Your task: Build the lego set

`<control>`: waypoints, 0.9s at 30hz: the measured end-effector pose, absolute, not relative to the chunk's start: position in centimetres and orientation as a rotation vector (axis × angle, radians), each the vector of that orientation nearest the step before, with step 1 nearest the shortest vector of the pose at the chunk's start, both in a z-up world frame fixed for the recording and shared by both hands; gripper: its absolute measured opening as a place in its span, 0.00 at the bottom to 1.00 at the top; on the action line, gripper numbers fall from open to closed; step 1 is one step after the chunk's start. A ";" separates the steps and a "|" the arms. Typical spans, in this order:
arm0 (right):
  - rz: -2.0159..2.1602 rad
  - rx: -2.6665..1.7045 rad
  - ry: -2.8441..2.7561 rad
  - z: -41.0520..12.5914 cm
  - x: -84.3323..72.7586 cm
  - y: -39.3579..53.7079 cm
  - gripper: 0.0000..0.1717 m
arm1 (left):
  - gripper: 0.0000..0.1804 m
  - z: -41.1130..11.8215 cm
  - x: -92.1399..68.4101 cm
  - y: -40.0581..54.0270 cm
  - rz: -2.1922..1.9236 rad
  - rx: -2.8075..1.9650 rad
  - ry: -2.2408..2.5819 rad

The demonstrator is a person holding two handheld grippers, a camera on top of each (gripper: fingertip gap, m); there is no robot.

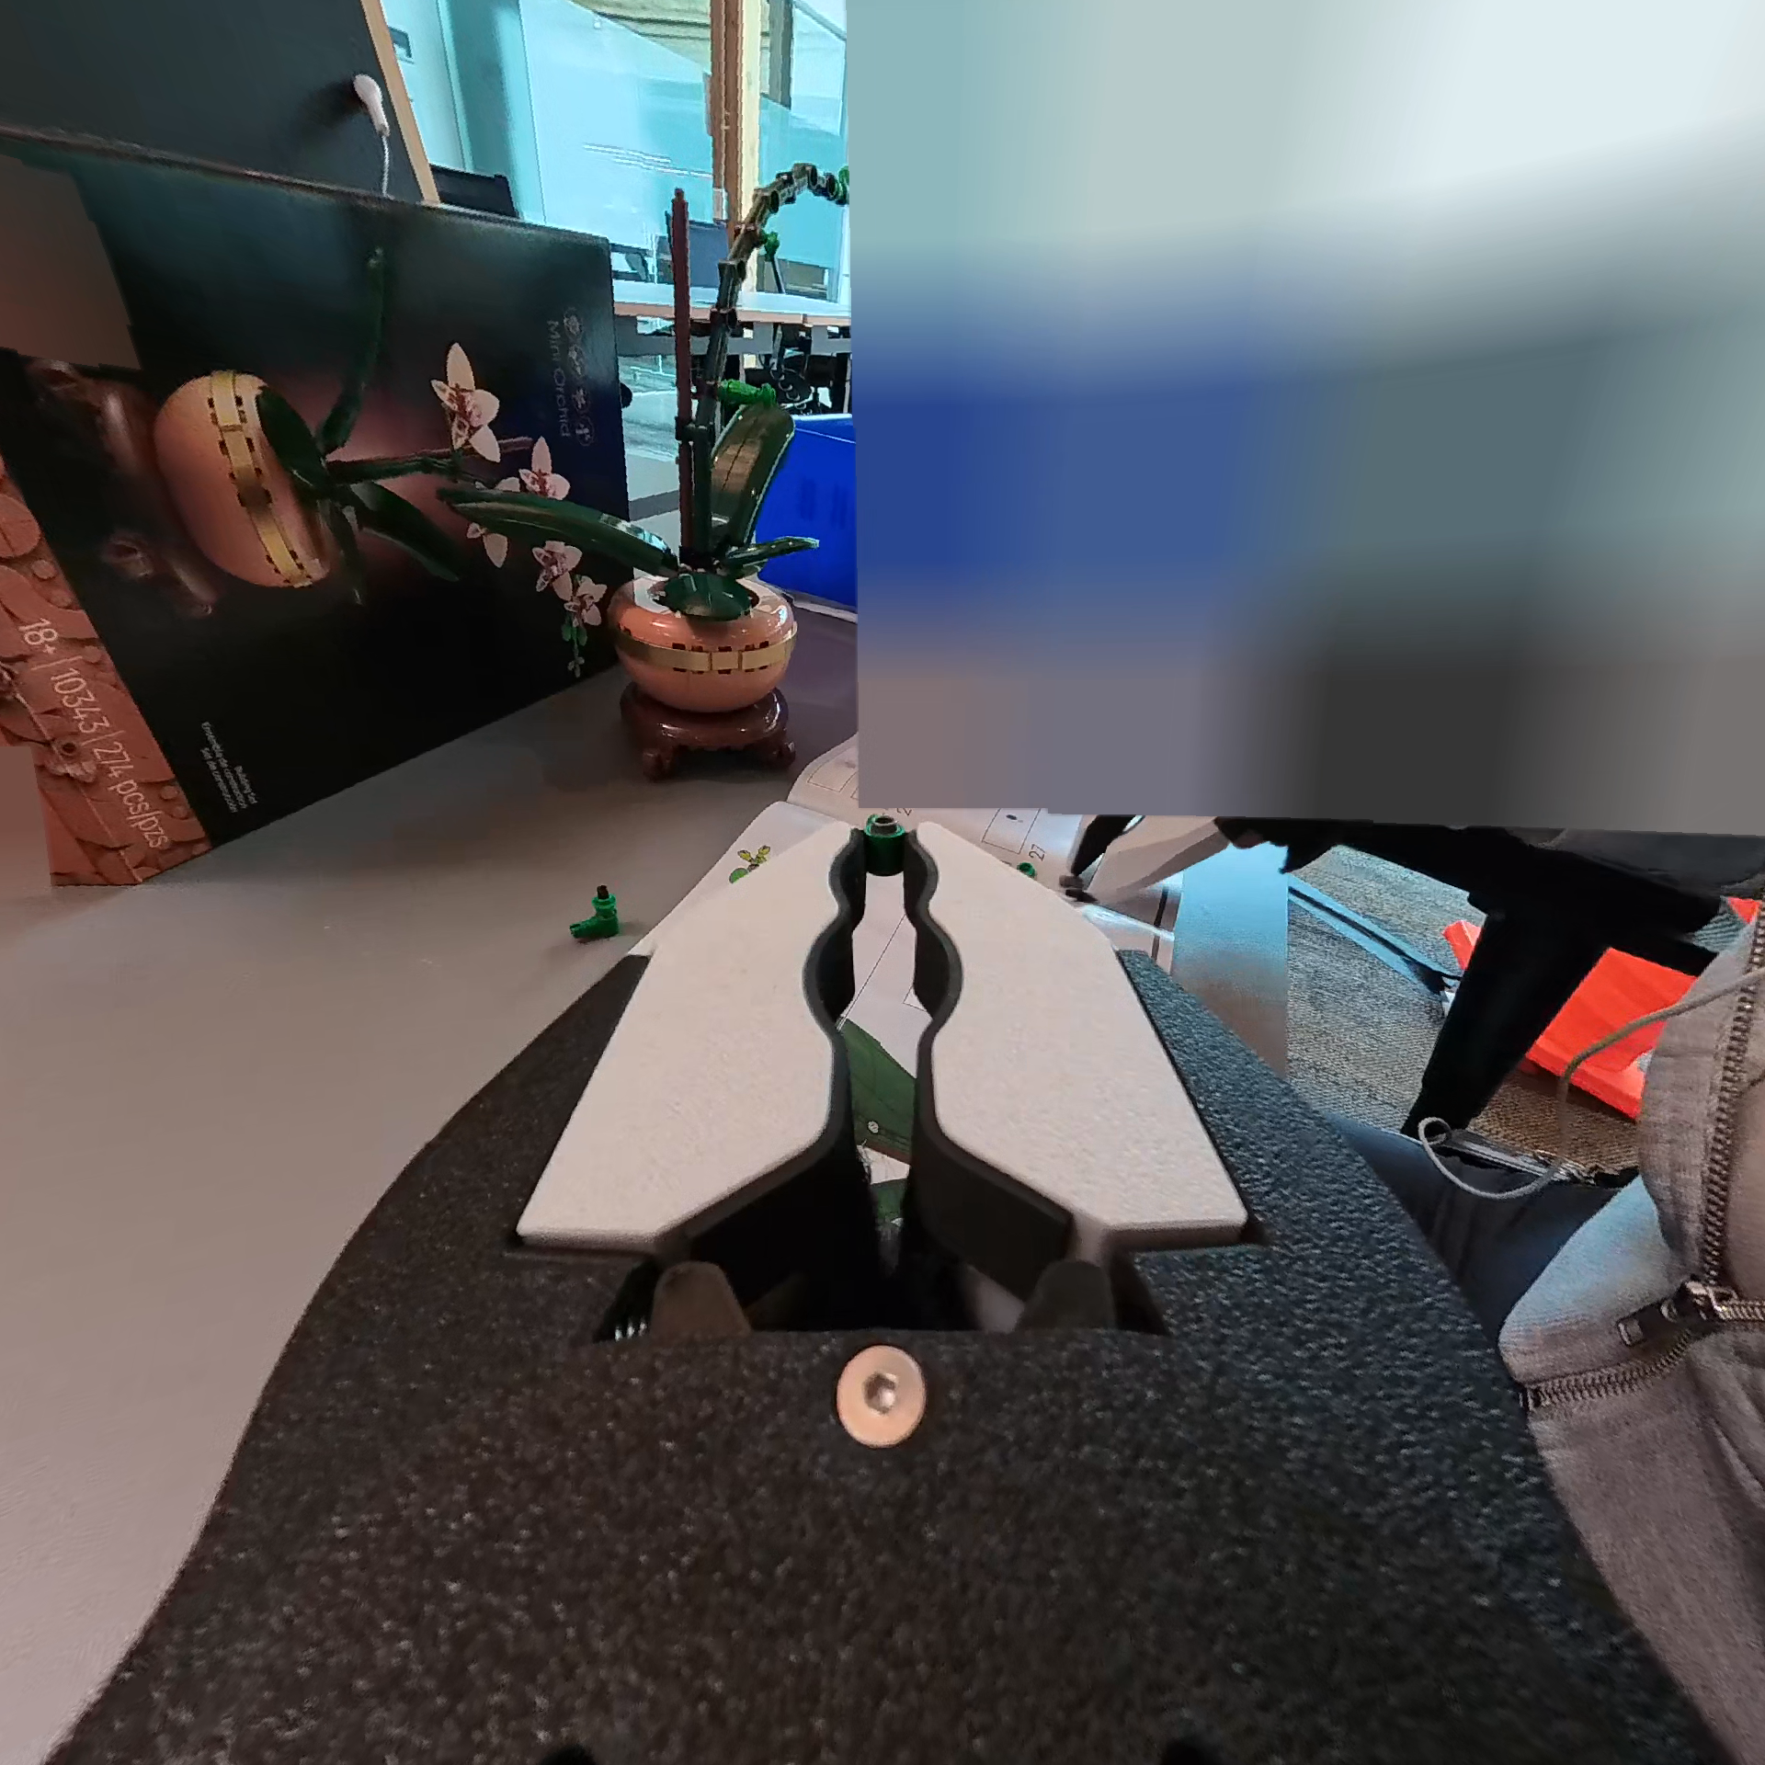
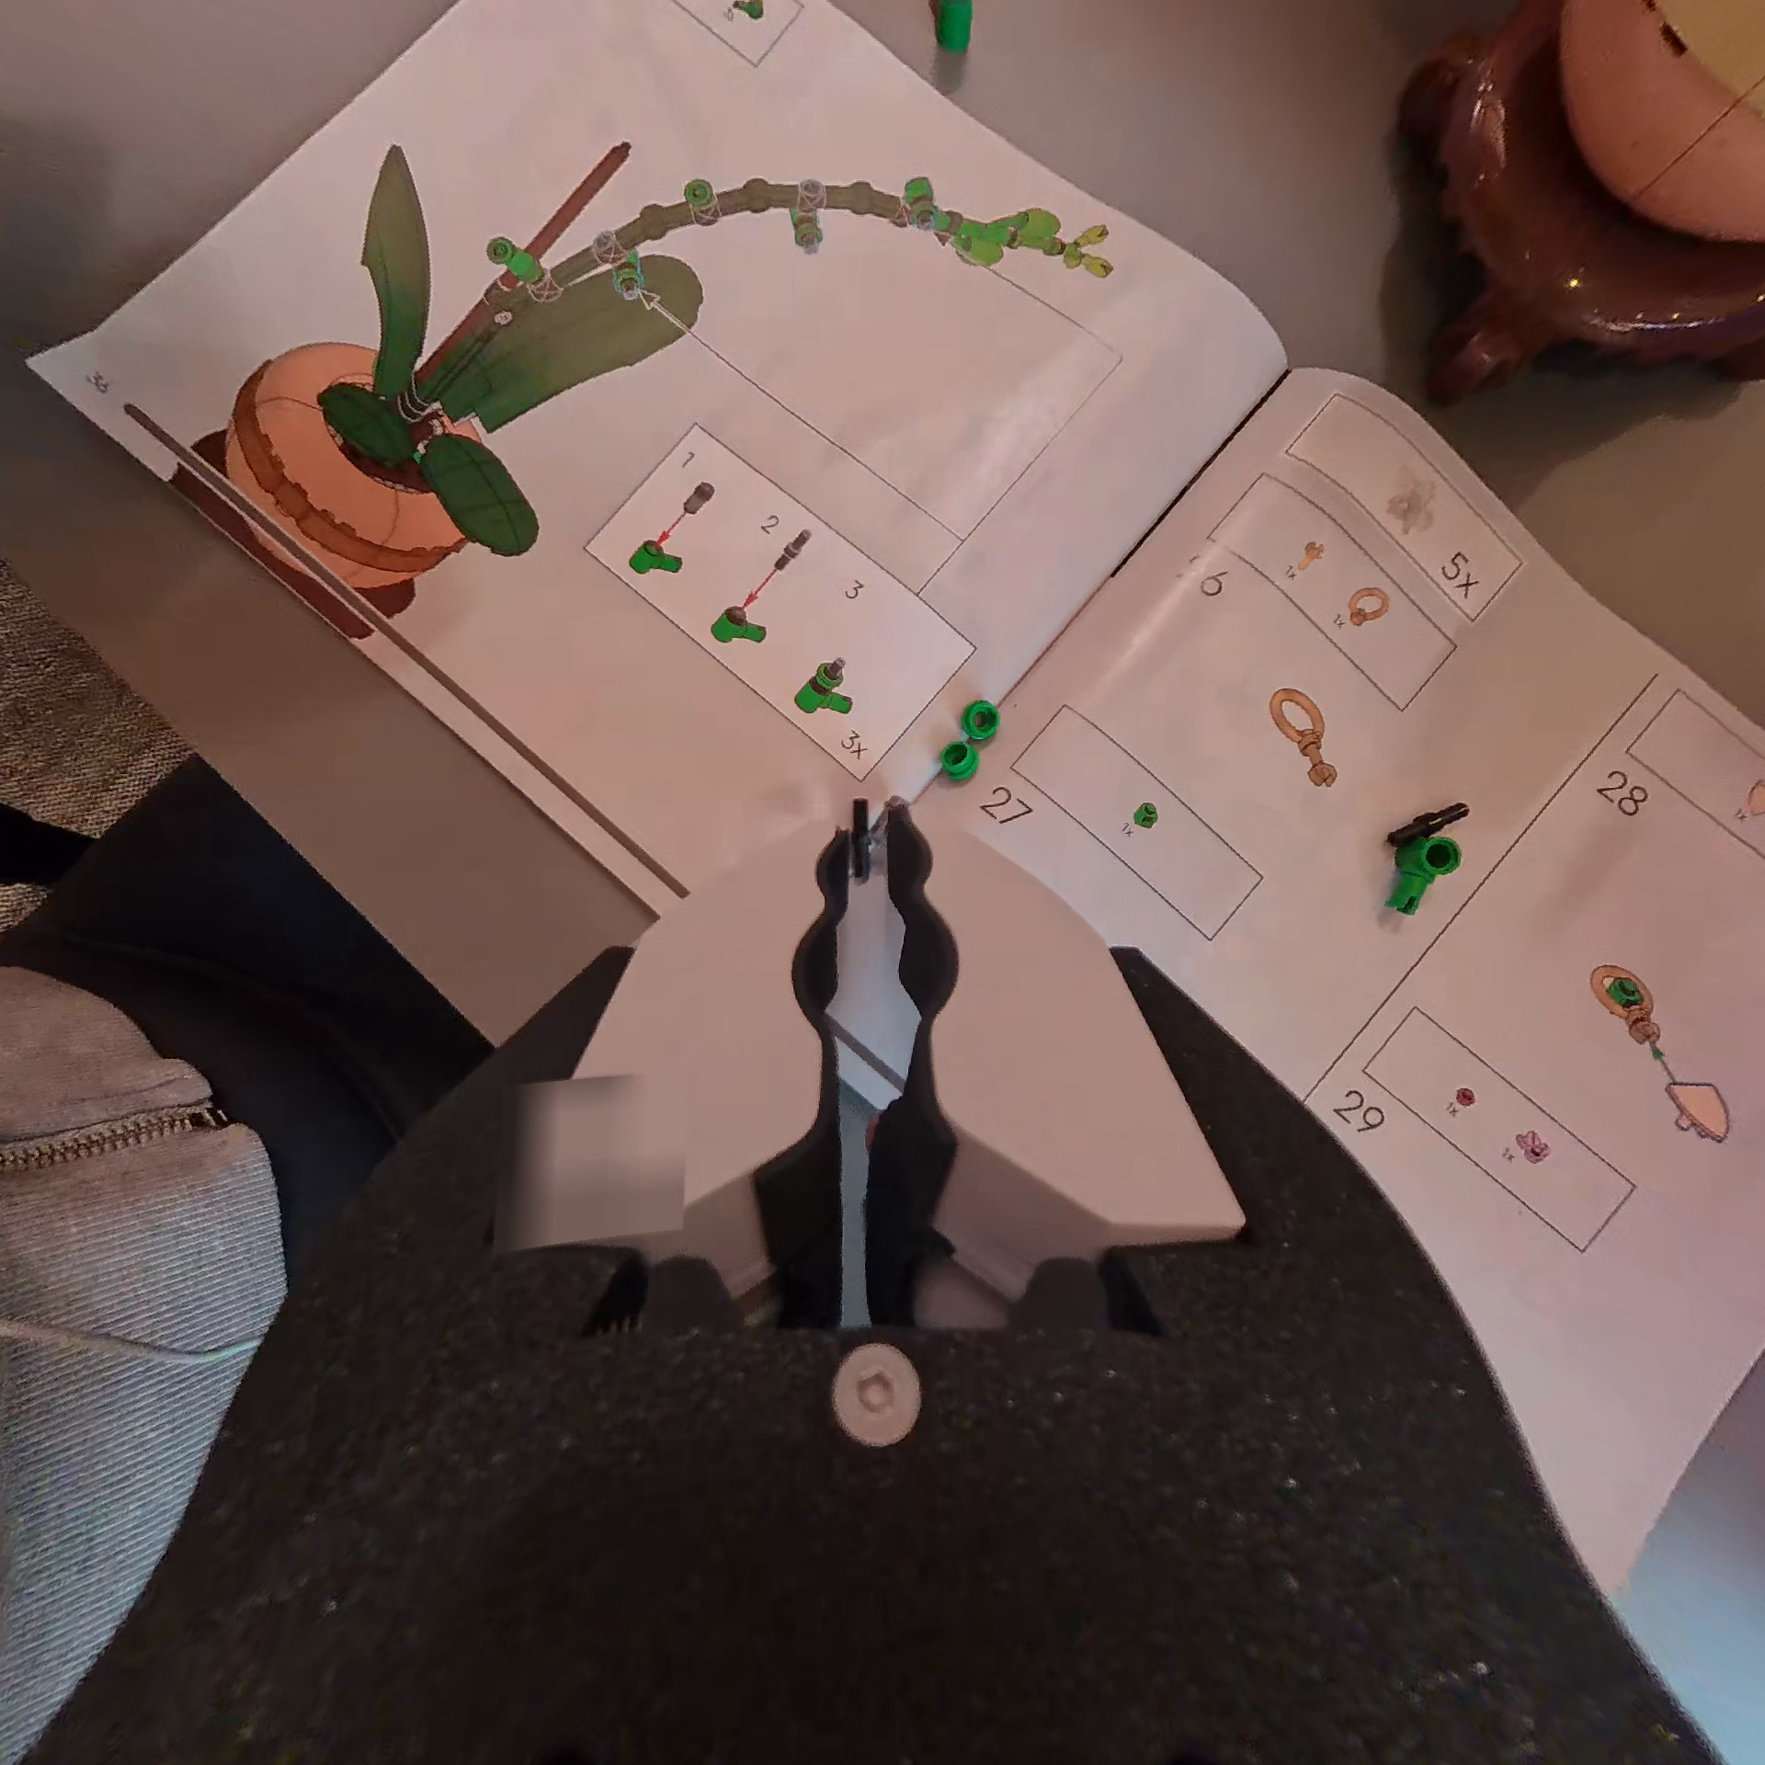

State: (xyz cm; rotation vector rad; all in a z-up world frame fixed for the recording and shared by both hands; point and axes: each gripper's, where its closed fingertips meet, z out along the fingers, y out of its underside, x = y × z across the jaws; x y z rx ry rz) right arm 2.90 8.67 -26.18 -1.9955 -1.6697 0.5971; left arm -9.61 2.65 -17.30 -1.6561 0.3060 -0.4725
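I am gripping a small green cylinder piece [image 1: 883, 845] in my left tool [image 1: 883, 850], the two dark pads pressing on its sides at the very tips, its open end facing away from me. My right tool [image 2: 867, 840] is pinching a thin black pin [image 2: 861, 836] between its tips, nearly closed on it, just above the fold of the open booklet [image 2: 955, 430]. The booklet is lying flat on the grey bench [image 1: 239, 1051] under both tools. Two small green rings [image 2: 967, 740] are sitting in the fold just ahead of my right tool, touching each other, and a green elbow piece with a black pin in it [image 2: 1421, 860] is lying on the right page. Another green elbow piece [image 1: 597, 919] is resting on the bare bench to the left of my left tool. Farther back, a brick-built orchid in a pink pot [image 1: 705, 640] is standing on a brown base beside the dark box [image 1: 334, 478] (the box is leaning up behind it).
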 end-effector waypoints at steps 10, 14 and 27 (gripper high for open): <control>0.538 -1.950 -1.721 -26.5 2.9 9.5 0.06 | 0.03 -17.2 -9.5 2.5 -0.489 -1.654 0.307; 0.550 -1.868 -1.794 -26.1 2.3 9.8 0.18 | 0.03 -17.2 -9.5 2.5 -0.485 -1.655 0.309; 0.621 -1.837 -1.909 -26.5 1.9 8.2 0.07 | 0.03 -17.3 -9.4 2.5 -0.495 -1.657 0.317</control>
